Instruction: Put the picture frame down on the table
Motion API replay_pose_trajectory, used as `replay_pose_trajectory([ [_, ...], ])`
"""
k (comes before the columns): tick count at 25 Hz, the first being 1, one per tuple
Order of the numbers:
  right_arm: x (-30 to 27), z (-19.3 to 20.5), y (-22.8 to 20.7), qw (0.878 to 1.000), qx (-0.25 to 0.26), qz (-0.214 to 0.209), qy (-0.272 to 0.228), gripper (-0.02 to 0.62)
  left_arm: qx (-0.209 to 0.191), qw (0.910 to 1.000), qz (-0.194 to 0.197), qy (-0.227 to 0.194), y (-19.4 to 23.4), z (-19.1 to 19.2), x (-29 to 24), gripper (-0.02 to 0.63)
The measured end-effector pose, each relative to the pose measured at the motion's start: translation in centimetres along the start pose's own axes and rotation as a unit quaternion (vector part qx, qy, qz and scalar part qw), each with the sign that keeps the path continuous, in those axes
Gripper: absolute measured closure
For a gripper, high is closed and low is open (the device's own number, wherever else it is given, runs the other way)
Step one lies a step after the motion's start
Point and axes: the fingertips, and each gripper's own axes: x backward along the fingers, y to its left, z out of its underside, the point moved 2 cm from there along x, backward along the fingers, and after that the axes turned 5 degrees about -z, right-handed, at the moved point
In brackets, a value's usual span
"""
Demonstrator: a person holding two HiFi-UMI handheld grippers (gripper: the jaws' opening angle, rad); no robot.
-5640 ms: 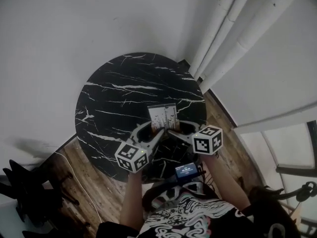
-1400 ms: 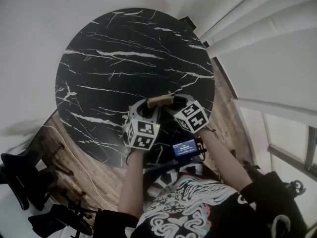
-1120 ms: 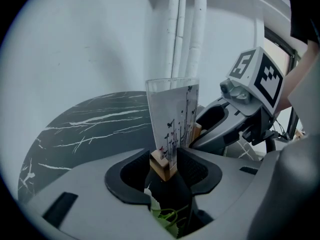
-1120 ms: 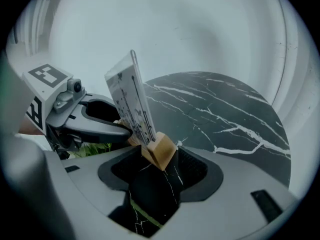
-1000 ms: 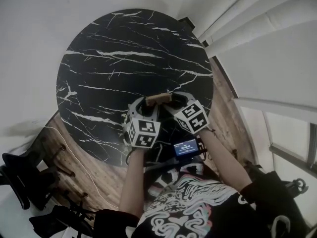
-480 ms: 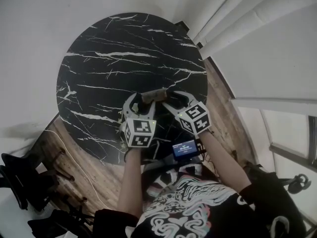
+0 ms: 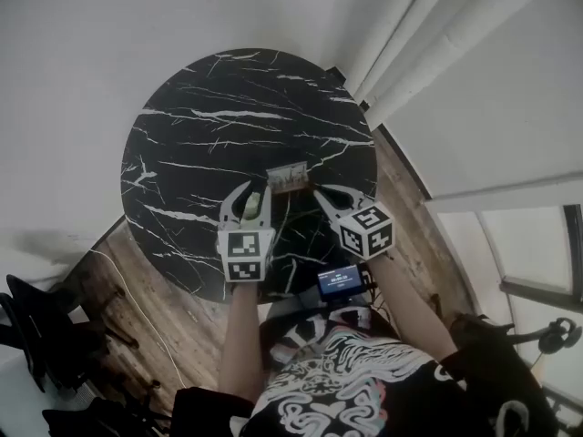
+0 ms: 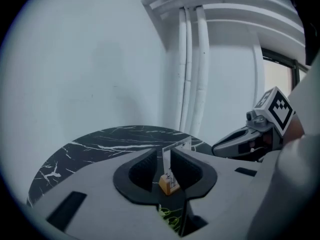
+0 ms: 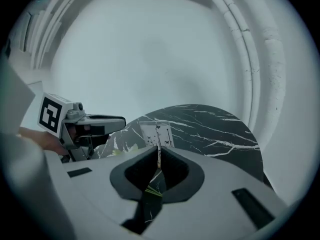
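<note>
Though within reach of the picture frame (image 7: 288, 178), hold nothing. Shows the left tongs (image 7: 254, 197) part-spread, jaws just now closing on empty air, and the right tongs (image 7: 321, 195) pressed together, also empty. Leaves the picture frame standing upright on the black marble table (image 7: 209, 116), just beyond the tips and between them, apart from both, seemingly freed as a job done. Numbers one picture frame, one table, two tongs.
</note>
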Motion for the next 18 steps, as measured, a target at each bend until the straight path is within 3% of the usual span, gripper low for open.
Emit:
replay_pose_trajectory([
  [2, 1.0, -0.4, 1.0, 1.0, 0.006, 0.001, -0.011, 0.568, 0.013, 0.9996, -0.011, -0.021, 0.3, -0.5, 1.4, 0.572],
  [6, 3.2, -1.3, 2.7, 0.999, 0.003, 0.009, -0.047, 0.569, 0.031, 0.9973, -0.035, -0.056, 0.7, -1.2, 4.0, 0.586],
  [13, 7.8, -1.9, 5.9, 0.994, 0.031, 0.05, -0.097, 0.571, 0.037, 0.9958, -0.048, -0.068, -0.7, -1.1, 8.4, 0.588],
  [18, 10.1, -2.3, 6.6, 0.991, 0.041, 0.051, -0.118, 0.574, 0.044, 0.9933, -0.071, -0.079, -1.8, -1.4, 10.6, 0.588],
])
